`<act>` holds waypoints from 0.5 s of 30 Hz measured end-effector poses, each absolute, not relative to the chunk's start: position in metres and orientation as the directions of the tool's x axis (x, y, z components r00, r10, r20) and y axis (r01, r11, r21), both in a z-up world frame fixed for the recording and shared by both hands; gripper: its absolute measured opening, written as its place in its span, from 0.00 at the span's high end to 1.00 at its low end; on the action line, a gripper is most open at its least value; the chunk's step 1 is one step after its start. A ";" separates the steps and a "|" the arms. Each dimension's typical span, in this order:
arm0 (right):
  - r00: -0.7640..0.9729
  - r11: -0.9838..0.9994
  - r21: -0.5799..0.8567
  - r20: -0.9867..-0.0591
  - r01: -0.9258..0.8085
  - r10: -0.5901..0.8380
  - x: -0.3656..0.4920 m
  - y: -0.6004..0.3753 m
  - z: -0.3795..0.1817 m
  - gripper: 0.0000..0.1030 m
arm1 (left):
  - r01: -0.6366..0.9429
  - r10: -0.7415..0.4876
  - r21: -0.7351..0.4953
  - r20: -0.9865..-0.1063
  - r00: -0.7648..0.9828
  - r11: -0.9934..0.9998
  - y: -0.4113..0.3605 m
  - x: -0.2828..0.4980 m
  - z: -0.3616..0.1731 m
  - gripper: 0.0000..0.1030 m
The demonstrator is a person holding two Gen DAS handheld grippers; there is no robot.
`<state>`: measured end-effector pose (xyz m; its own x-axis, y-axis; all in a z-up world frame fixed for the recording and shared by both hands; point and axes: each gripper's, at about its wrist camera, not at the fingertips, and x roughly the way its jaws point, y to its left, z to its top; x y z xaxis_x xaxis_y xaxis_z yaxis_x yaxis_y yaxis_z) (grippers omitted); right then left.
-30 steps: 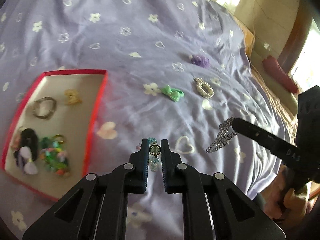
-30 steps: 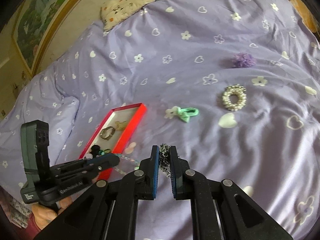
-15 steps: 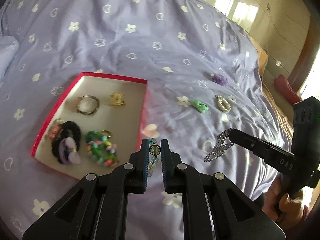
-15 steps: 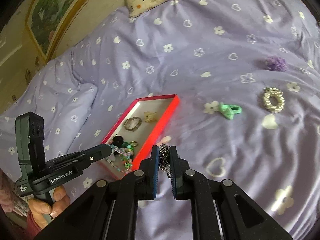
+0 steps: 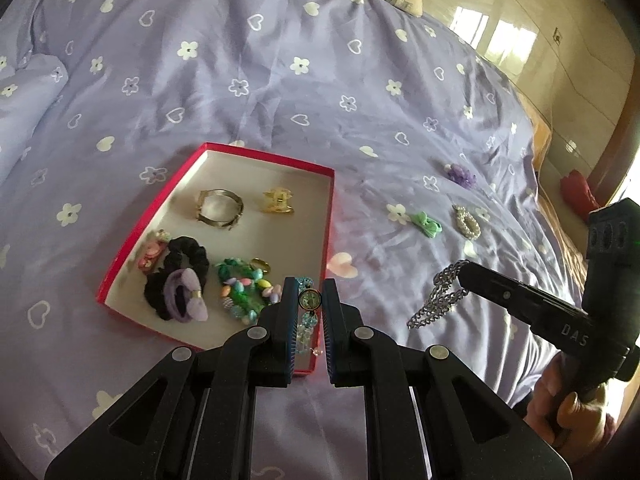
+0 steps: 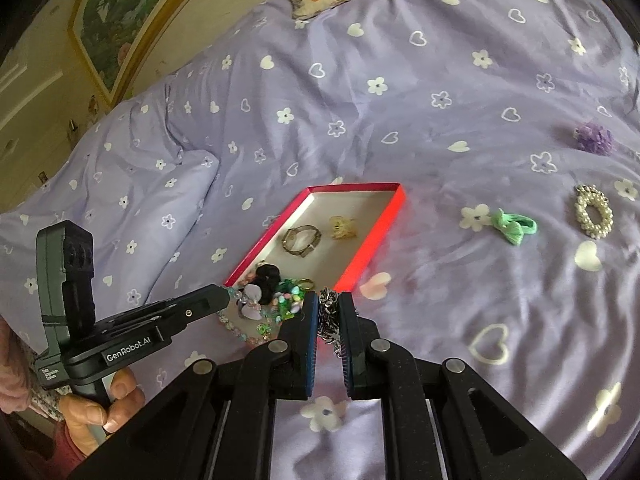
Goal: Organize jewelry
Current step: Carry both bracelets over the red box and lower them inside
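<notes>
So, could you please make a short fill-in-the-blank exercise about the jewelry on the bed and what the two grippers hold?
1. The right gripper is shut on a silver ____.
2. The left gripper holds a beaded bracelet over the ____ box's rim.
3. The green bow lies between the box and the ____ ring.
4. Inside the box, a purple bow rests on a ____ scrunchie.

Missing words: chain; red; pearl; black

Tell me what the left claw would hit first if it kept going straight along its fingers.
Probably the near right corner of the red box: the left claw, shut on a beaded watch bracelet, points down at it. Depth is unclear.
</notes>
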<state>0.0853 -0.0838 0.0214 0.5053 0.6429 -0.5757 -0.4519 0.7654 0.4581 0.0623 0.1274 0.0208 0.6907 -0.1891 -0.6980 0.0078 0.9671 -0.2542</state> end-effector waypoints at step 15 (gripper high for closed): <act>0.477 0.737 0.456 -0.566 -0.499 0.672 0.093 -0.049 0.028 0.91 | -0.071 -0.129 -0.256 -0.684 0.718 0.964 0.170 0.058 0.029 0.91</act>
<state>0.0930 -0.0488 0.0280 0.4772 0.6724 -0.5658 -0.4987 0.7373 0.4557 0.0583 0.1700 0.0288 0.7175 -0.1292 -0.6844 -0.0707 0.9641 -0.2561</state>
